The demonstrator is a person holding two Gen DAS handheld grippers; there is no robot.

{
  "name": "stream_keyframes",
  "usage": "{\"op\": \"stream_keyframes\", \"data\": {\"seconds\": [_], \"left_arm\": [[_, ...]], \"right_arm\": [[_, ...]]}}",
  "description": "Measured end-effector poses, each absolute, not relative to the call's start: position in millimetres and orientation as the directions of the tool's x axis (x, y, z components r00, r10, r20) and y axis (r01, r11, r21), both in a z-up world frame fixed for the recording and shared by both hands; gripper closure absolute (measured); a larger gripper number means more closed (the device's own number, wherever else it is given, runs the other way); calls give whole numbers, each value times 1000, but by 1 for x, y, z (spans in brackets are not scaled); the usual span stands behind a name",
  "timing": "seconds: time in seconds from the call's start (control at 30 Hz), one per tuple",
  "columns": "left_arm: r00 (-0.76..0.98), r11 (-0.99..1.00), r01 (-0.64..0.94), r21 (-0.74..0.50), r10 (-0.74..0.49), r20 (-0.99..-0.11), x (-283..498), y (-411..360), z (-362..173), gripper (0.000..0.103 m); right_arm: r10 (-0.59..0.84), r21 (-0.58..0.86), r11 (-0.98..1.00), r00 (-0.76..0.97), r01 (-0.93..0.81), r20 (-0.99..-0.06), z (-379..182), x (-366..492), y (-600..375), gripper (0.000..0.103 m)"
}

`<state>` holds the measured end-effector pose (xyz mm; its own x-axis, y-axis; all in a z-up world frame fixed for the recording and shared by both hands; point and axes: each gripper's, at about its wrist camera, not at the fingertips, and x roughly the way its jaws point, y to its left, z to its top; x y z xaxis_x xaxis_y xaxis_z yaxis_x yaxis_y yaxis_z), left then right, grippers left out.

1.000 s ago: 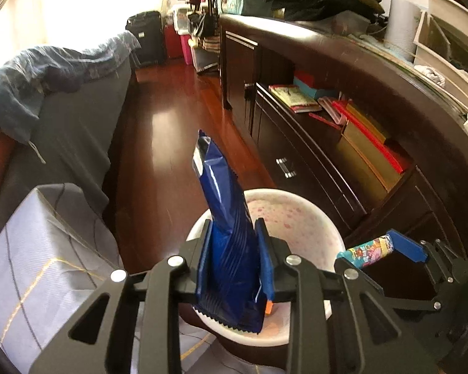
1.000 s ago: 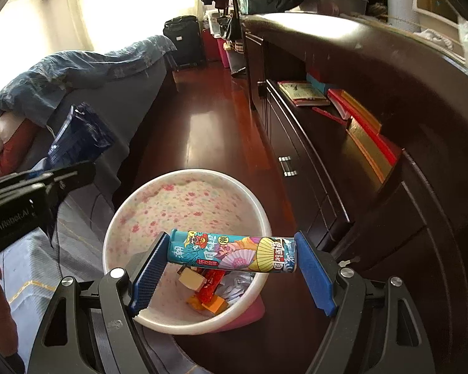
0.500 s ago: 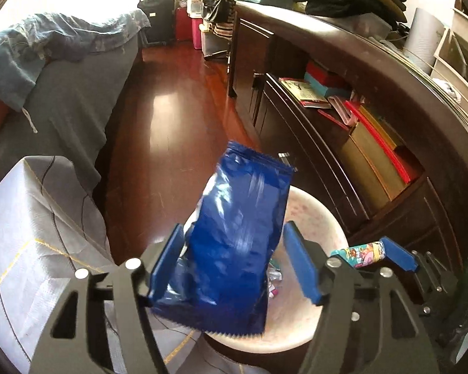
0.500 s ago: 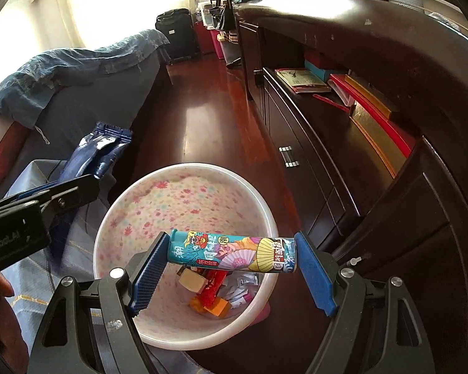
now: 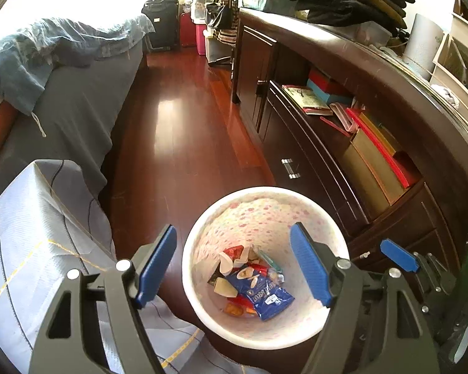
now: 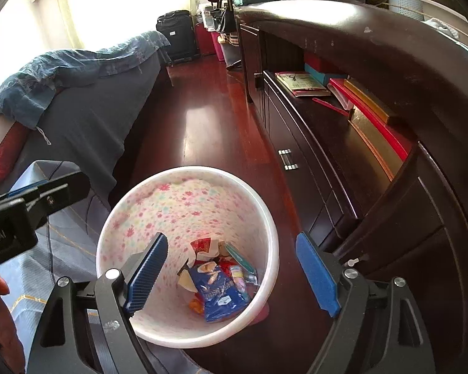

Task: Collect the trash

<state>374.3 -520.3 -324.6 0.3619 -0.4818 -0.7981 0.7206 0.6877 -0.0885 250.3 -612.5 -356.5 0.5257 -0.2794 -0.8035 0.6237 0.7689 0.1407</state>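
Where floor runs clear, bin (image 5: pixel 266 336) rim, cabinet (image 5: pixel 312 168) edge.

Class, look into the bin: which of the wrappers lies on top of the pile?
The blue snack bag with white lettering lies uppermost in the floral bin; the red wrapper and the others sit partly beneath or beside it.

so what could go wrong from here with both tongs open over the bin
1. The left tongs, whose jaws have just been opening, and the right tongs, both empty, hang close together above the trash bin; they could knock each other on pulling away.
2. One right finger sits low by the rim and could catch it and tip the bin.
3. The blue wrapper lies loose on top and may spill then.
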Motion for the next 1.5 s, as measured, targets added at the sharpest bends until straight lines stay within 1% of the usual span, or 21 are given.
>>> {"op": "stream_keyframes", "data": {"seconds": [0.17,0.33,0.4,0.47,0.63,0.67,0.73,0.87,1.07,1.17,1.27,1.5], "left_arm": [[371,695,713,-91,-484,-793,372,-512,-315,27],[399,714,693,-104,-499,-770,364,-487,-291,26],[421,728,678,-100,-496,-759,357,-471,-280,23],[456,747,657,-99,-499,-737,348,-448,-266,19],[564,820,566,-85,-460,-686,328,-374,-229,8],[596,842,533,-82,-442,-670,321,-351,-219,5],[642,872,483,-75,-411,-647,310,-317,-204,4],[728,929,368,-38,-314,-609,284,-251,-179,4],[826,985,175,-4,-149,-543,231,-154,-142,4],[848,995,103,-2,-89,-522,208,-118,-123,4],[880,999,30,-15,-34,-474,180,-83,-99,4],[919,998,-49,-33,32,-392,132,-38,-63,4]], "right_arm": [[-286,120,776,514,620,-808,-350,246,-607,18],[-297,102,786,517,610,-803,-334,237,-591,18],[-294,98,799,527,594,-797,-325,233,-578,16],[-292,92,820,551,565,-782,-311,230,-559,11],[-265,83,880,629,467,-731,-274,221,-497,4],[-255,81,891,641,446,-724,-268,220,-486,4],[-229,82,915,673,396,-704,-254,216,-458,4],[-144,103,952,720,287,-679,-229,209,-408,4],[-68,115,977,774,179,-629,-191,193,-346,4],[-20,126,985,805,117,-593,-167,182,-315,4],[8,118,991,835,69,-550,-143,166,-292,4],[39,77,997,888,-4,-458,-101,140,-250,4]]}}
